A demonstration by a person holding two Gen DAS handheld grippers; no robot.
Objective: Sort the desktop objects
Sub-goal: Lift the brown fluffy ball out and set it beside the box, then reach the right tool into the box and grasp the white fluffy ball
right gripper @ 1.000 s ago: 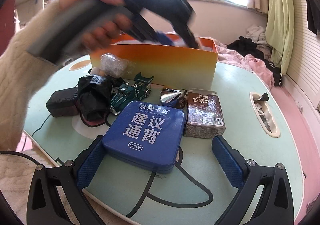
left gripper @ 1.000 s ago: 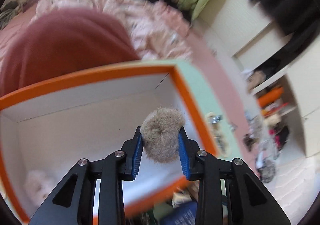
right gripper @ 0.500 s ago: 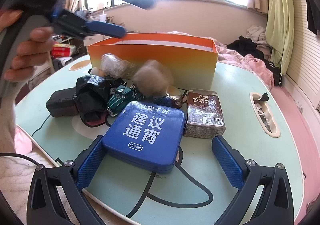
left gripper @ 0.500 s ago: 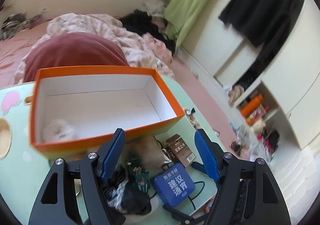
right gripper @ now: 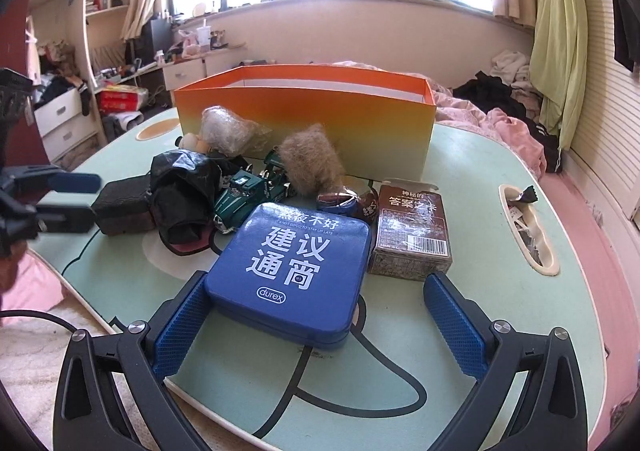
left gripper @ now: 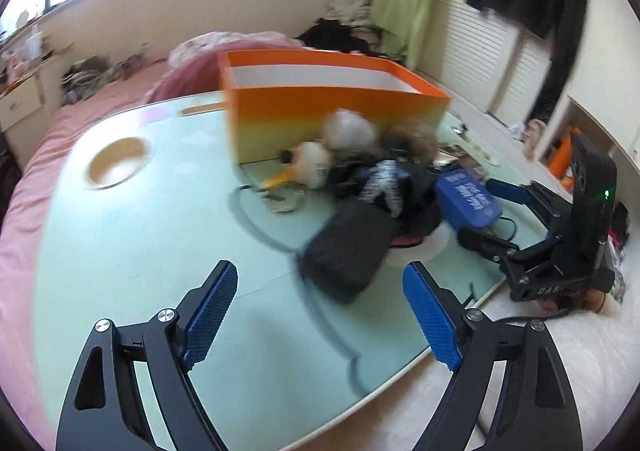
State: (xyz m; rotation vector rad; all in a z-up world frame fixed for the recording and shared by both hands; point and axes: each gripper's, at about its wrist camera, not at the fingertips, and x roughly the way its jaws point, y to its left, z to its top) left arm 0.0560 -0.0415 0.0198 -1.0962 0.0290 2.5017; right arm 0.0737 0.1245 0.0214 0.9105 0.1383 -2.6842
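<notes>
An orange box (right gripper: 304, 119) stands open at the back of the pale green table (right gripper: 500, 311). In front of it lie a furry brown pompom (right gripper: 312, 163), a green toy car (right gripper: 244, 195), a blue tin (right gripper: 296, 263), a brown card box (right gripper: 412, 231), a black pouch (right gripper: 124, 211) and a crumpled black bag (right gripper: 184, 191). My right gripper (right gripper: 320, 335) is open, low at the table's near edge, its fingers either side of the blue tin. My left gripper (left gripper: 320, 315) is open and empty above the table's left part, with the black pouch (left gripper: 348, 251) ahead of it.
A clear plastic wrap ball (right gripper: 224, 129) lies against the box. The table has a round recess (left gripper: 116, 163) and an oval slot (right gripper: 528, 231) holding wrappers. A bed with pink bedding (right gripper: 500, 123) lies behind. The left wrist view is motion-blurred.
My left gripper opened and let the furry pompom go; it fell outside the box, onto the toy car. The left gripper then drew back and down to the table's left side. The right gripper stayed still.
</notes>
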